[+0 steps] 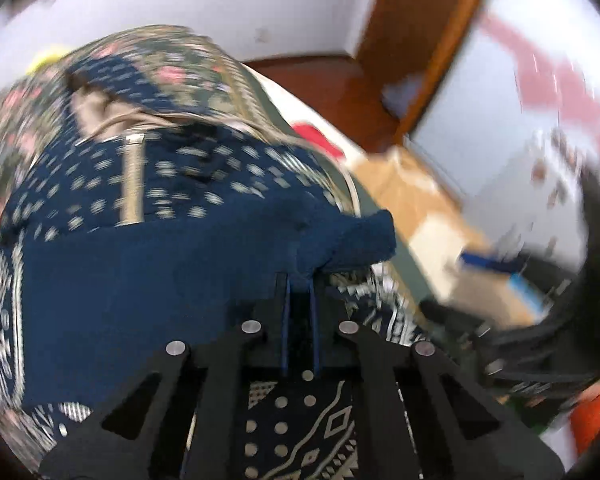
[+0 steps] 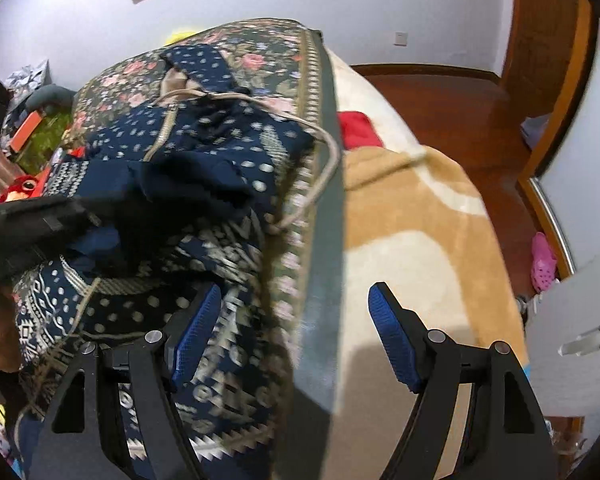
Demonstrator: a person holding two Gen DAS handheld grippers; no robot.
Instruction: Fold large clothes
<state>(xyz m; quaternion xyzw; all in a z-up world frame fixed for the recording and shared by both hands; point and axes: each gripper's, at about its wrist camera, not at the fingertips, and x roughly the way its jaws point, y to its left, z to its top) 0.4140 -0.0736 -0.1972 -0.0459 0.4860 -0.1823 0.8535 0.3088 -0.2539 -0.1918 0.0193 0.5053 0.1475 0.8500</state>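
Note:
A large navy garment (image 1: 140, 280) with white dots, geometric bands and a beige zip lies crumpled on a floral bedspread (image 1: 172, 64). My left gripper (image 1: 300, 280) is shut on a fold of its plain navy fabric, which bunches up at the fingertips. In the right wrist view the garment (image 2: 204, 152) fills the left half, and the left gripper's black body (image 2: 32, 216) reaches into it from the left. My right gripper (image 2: 296, 320) stands open and holds nothing. Its left pad (image 2: 198, 332) hangs over the patterned hem, and its right pad (image 2: 392, 336) over a blanket.
The floral bedspread (image 2: 260, 52) ends in a grey-green border beside a beige and cream blanket (image 2: 412, 220). A red cloth (image 2: 356, 128) lies further back. Wooden floor (image 2: 440, 92), a door frame and a pink clog (image 2: 542, 264) are to the right; clutter crowds the left.

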